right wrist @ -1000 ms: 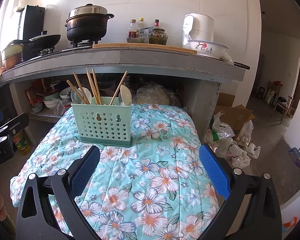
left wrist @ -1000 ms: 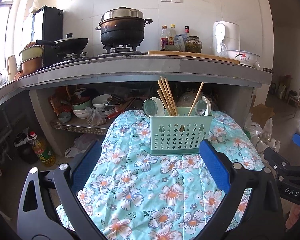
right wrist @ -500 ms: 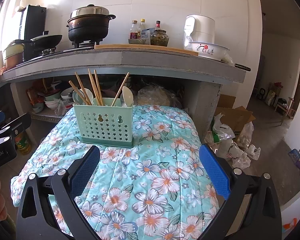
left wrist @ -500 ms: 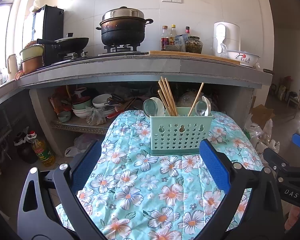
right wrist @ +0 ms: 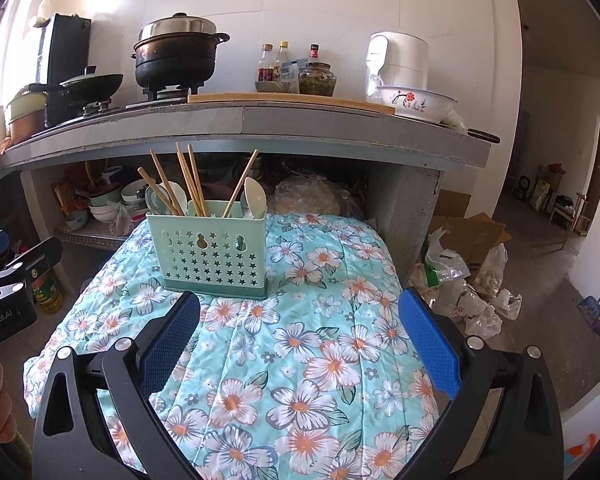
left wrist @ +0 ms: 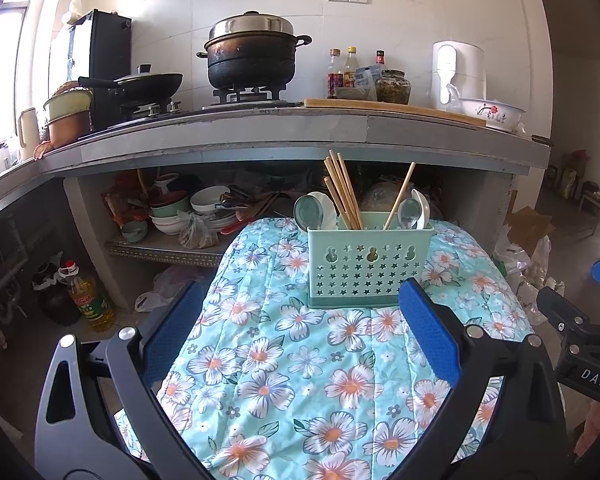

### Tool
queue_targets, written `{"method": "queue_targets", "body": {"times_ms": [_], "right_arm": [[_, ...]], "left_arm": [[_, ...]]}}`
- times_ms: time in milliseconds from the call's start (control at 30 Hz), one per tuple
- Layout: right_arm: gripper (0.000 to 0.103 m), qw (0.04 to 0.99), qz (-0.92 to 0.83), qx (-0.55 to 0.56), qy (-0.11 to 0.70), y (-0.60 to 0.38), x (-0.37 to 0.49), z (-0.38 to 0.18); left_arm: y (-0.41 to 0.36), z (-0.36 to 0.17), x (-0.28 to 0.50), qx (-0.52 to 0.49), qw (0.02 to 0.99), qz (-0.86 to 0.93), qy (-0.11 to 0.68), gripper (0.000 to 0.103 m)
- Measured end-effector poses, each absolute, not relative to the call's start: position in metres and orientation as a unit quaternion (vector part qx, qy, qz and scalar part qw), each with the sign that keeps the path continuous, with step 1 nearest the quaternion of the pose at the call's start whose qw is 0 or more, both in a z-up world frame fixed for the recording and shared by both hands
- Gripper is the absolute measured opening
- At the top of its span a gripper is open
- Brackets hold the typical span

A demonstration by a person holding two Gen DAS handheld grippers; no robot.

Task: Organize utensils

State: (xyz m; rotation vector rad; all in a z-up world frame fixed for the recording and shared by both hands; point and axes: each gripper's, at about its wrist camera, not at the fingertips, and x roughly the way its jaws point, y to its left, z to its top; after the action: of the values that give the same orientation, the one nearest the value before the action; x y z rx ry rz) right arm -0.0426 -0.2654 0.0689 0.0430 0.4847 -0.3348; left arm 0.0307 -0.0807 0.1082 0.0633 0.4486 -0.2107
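A mint-green perforated utensil basket [left wrist: 369, 265] stands upright on a table covered with a floral cloth [left wrist: 300, 360]. It holds several wooden chopsticks [left wrist: 342, 192] and pale spoons [left wrist: 414, 212]. It also shows in the right wrist view [right wrist: 211, 253], with chopsticks [right wrist: 188, 180] and a spoon [right wrist: 254, 200]. My left gripper [left wrist: 300, 320] is open and empty, just in front of the basket. My right gripper [right wrist: 300, 320] is open and empty, in front of the basket and to its right.
A grey kitchen counter [left wrist: 300, 136] runs behind the table with a black pot [left wrist: 252, 60], a wok [left wrist: 148, 84], bottles and a white bowl [left wrist: 492, 112]. Bowls [left wrist: 204, 208] are stacked under it. An oil bottle [left wrist: 88, 300] stands on the floor at left. Bags and boxes [right wrist: 468, 264] lie at right.
Both grippers have drifted slightly; the basket looks a little nearer in the right wrist view. Nothing was taken hold of or let go.
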Motion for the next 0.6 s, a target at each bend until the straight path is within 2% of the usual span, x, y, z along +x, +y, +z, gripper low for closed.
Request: {"method": "queue_targets", "body": {"times_ms": [600], "right_arm": [[0.097,0.958,-0.167,0.017,0.232,-0.2612,-0.0411,0.072]], "left_arm": [[-0.0745,0.1067,0.0338,0.027,0.969,-0.091,0.228,0.095]]}}
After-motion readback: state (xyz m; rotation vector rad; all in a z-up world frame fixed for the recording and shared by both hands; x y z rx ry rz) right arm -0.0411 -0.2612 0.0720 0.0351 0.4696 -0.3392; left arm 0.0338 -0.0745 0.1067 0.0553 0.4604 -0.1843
